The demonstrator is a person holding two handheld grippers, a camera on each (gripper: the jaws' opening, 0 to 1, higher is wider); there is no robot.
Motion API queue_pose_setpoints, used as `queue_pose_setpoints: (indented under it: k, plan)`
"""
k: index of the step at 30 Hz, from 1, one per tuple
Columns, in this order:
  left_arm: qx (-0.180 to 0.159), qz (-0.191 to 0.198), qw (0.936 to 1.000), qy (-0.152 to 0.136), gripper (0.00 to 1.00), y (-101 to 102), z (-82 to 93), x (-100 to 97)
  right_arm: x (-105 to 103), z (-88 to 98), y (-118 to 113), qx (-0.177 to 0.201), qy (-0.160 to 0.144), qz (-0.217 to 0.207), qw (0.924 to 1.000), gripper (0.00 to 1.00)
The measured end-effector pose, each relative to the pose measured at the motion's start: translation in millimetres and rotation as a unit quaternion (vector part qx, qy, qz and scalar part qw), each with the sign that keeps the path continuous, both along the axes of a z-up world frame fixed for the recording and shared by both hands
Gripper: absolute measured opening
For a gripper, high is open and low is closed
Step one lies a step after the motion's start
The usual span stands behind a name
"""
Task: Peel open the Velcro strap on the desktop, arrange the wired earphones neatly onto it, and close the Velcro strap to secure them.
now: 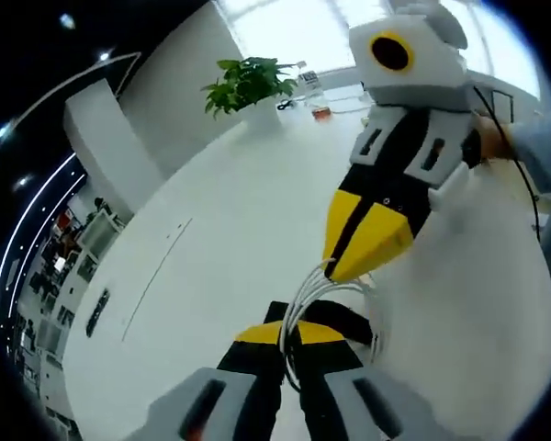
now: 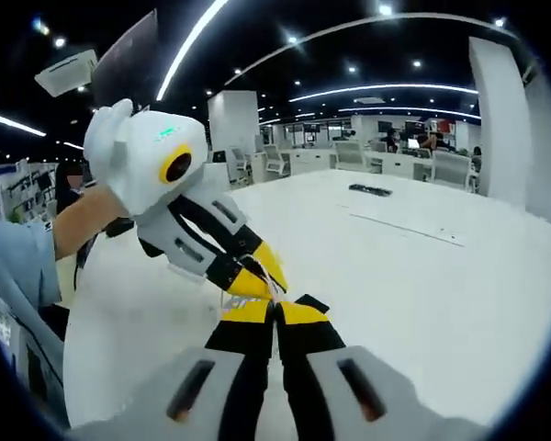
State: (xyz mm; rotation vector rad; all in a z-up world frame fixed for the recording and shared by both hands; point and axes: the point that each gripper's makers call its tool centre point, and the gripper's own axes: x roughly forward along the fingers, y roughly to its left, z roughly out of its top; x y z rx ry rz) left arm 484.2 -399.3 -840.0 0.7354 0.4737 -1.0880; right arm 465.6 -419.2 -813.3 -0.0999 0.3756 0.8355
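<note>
Both claws, left (image 1: pixel 289 333) and right (image 1: pixel 354 266), pinched on the white earphone cord (image 1: pixel 335 292), tip to tip above the table (image 1: pixel 239 220), probably to bunch it into loops. Strap unseen.

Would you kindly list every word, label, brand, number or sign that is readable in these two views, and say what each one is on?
None can be read.
Left tongs, right tongs: yellow and black, no lettering visible.
Earphone cable: plain white, no marking visible.
White table: no print visible.
Potted plant: no label visible.
Shelves at the far left: items too small and blurred to read.
</note>
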Motion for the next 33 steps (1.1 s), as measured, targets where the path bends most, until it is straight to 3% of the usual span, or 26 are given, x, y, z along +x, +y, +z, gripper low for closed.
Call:
queue_pose_setpoints:
  k: [6, 14, 24, 28, 33]
  plan:
    - [-0.023, 0.008, 0.9995, 0.021, 0.07, 0, -3.2, 3.2, 12, -18.8, -6, -0.012, 0.032, -0.009, 0.9994, 0.04]
    - [-0.035, 0.009, 0.9989, 0.031, 0.09, 3, -11.4, 4.1, 6, -32.7, -7, -0.011, 0.069, -0.001, 0.9976, 0.04]
    - [-0.062, 0.024, 0.9972, 0.035, 0.12, 12, -13.4, 0.7, -3, -41.1, -7, -0.047, 0.079, 0.005, 0.9958, 0.05]
    - [-0.079, 0.037, 0.9952, 0.046, 0.17, 15, -10.7, 4.5, 0, -39.3, -8, -0.043, 0.08, -0.005, 0.9959, 0.06]
    - [-0.095, 0.05, 0.9938, 0.027, 0.17, 24, -2.1, 3.9, -6, -41.0, -10, -0.06, 0.073, 0.001, 0.9955, 0.08]
